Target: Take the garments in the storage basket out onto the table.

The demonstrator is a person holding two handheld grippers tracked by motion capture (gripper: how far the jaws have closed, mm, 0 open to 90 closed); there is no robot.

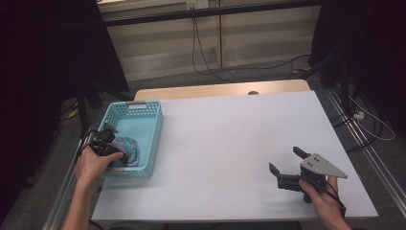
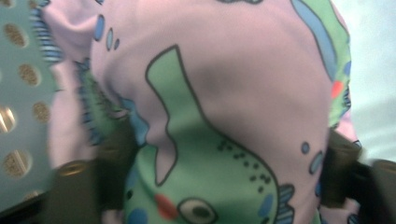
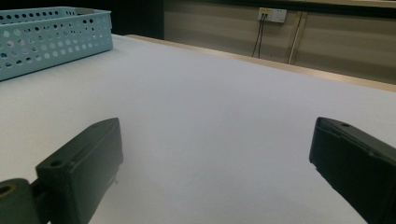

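The fish-print cloth (image 2: 243, 93) in the basket (image 1: 154, 139) is clamped by the left tool (image 1: 115, 155), while the right tool (image 1: 286, 160) is held wide over the table (image 1: 230, 143).

cloth (image 2: 243, 93) | pink, green fish print | bunched | lying in teal basket (image 1: 152, 139)

left gripper (image 1: 116, 152): jaws closed on the cloth, tilted down | right gripper (image 1: 286, 163): jaws wide apart, level, nothing between
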